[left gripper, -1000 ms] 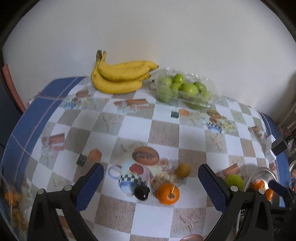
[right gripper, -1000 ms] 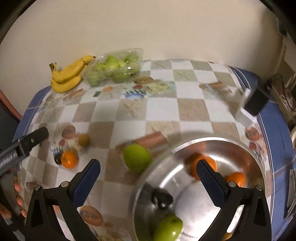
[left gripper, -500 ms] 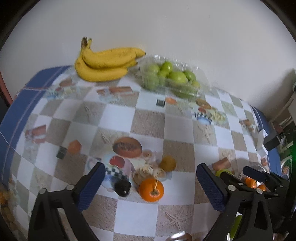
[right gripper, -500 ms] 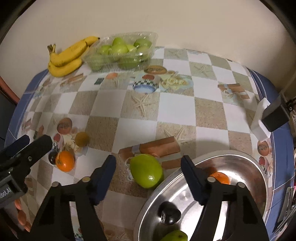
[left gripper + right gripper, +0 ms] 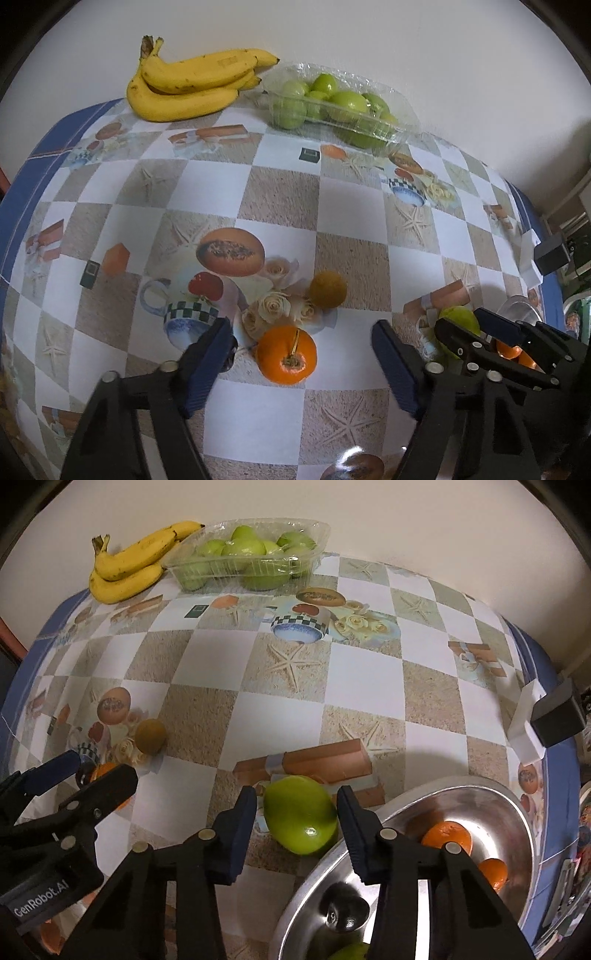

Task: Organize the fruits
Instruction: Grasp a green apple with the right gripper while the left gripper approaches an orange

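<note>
Two grippers closing | left gripper (image 5: pixel 299 363) round orange (image 5: pixel 287 354) | right gripper (image 5: pixel 297 821) round apple (image 5: pixel 301 814), neither gripped | bowl (image 5: pixel 517 812) part filled

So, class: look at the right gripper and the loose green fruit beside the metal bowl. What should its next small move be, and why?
Probably finish closing on the green fruit. The right gripper already straddles it, its jaws are closing, and a sliver of gap shows at each pad. The metal bowl, already holding oranges, sits right beside it for the drop.
</note>
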Motion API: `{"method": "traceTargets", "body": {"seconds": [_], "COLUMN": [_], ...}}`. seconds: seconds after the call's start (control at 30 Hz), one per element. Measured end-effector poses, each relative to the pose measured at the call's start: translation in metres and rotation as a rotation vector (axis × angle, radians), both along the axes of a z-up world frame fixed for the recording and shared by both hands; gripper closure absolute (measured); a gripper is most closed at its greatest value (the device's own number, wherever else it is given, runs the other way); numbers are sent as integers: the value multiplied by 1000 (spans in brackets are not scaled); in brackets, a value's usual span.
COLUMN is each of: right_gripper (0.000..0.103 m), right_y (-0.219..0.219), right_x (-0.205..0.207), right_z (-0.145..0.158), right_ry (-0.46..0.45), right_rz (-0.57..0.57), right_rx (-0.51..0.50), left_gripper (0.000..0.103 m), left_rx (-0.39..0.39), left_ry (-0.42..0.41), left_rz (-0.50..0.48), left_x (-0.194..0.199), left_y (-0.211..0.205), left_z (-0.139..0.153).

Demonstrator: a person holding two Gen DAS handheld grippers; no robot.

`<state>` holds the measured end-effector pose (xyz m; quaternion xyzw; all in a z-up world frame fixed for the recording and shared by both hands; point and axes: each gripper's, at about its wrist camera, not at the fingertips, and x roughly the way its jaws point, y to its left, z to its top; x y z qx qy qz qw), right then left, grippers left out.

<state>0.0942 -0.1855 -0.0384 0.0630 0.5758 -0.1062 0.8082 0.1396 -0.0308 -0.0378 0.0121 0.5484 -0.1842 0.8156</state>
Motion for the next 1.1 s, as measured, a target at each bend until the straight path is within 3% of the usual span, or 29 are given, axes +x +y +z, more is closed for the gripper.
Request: {"method": "traceTargets", "body": {"seconds": [0.13,0.47,0.73,1.0,1.1], "right_gripper": [58,60,60,60,60], "right_y": [2,9,13,12,12], "right_x": [1,4,5,-2,-8], "right_z": [-1,-7,-8,0,8], "right_ry": [9,38,45,-2,-41], "right_rz": [3,28,34,-16,-41], "right_rx": [-24,-90,-119,-45,-2], "left_gripper": [32,56,63,64,71], "left_rx": [1,19,8,-25,-39], "left_ry": [20,46,52,52,29], "left_rz": [6,35,47,50,52], "left_x": [1,4,5,4,3], "left_y": [-1,2,5,6,8], "left_z": [-5,-15,-15,-8,1]}}
